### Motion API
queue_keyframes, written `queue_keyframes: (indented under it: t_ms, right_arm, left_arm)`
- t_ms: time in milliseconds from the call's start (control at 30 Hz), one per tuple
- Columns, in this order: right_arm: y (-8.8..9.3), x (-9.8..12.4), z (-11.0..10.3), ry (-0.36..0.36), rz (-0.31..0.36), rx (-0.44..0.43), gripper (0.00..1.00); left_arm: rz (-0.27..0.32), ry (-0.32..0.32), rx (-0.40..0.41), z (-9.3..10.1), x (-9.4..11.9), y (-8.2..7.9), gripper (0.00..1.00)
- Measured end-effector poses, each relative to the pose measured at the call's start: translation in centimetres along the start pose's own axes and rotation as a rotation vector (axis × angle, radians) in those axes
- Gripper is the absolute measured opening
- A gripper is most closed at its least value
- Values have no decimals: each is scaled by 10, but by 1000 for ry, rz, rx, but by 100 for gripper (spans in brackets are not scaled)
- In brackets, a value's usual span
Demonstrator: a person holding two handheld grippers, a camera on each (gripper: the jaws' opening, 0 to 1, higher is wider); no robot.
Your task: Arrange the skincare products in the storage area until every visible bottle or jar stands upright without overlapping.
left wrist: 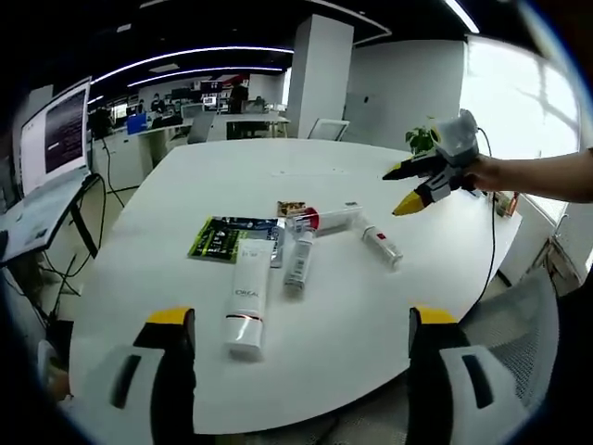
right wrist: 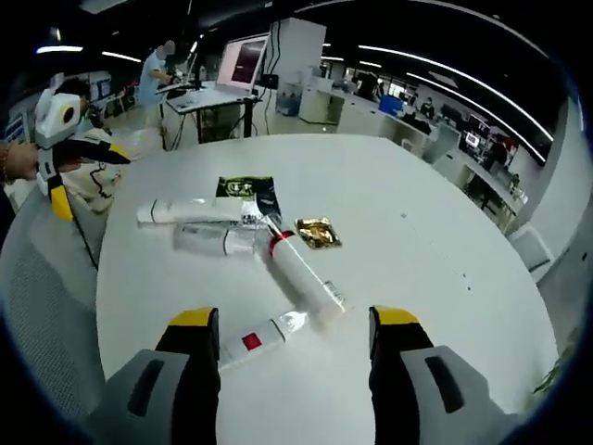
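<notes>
Skincare tubes lie flat mid-table, overlapping a green sachet beside a gold packet. Left gripper and right gripper hover open-jawed, empty, near opposite edges.

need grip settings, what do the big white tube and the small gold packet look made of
White tube: looks like matte, soft plastic, opaque with an even dull surface. Gold packet: probably metallic foil or foil-laminated film, with a crinkled surface and bright glints. Neither is certain from looks alone.

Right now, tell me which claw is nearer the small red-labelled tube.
Right. The right claw hangs open just short of the small red-labelled tube; the left claw sits back at the table's far edge, also open.
</notes>
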State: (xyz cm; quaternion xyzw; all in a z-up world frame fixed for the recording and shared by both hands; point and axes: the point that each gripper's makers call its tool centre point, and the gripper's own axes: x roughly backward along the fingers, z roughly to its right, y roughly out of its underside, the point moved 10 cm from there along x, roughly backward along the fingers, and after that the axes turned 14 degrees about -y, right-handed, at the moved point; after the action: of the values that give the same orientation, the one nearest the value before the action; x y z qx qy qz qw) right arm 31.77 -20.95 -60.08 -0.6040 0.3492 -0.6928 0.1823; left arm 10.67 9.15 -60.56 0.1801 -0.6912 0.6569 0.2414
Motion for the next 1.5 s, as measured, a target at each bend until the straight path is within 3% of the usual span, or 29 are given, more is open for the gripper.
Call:
queue_keyframes:
  t_ms: [200, 467, 700, 833, 1367, 1500]
  right_arm:
    - [-11, -12, 22, -61, -30, 55, 64]
    - [-18, -30, 32, -126, -81, 130, 61]
    - [-29, -53, 37, -203, -141, 185, 56]
    - [-31, -77, 50, -224, -189, 214, 53]
    - [-36, -125, 45, -330, -345, 370, 41]
    - [-36, -128, 49, -336, -349, 361, 35]
  left_arm:
    - [-12, -7, 22, -3, -1, 1, 91]
    - [-26, 1, 12, 0, -2, 2, 91]
    - [-34, 2, 15, 0, -2, 3, 90]
    - [-36, -2, 21, -1, -2, 3, 90]
    - [-45, -12, 59, -5, -3, 4, 91]
    - [-51, -18, 70, -6, -3, 5, 91]
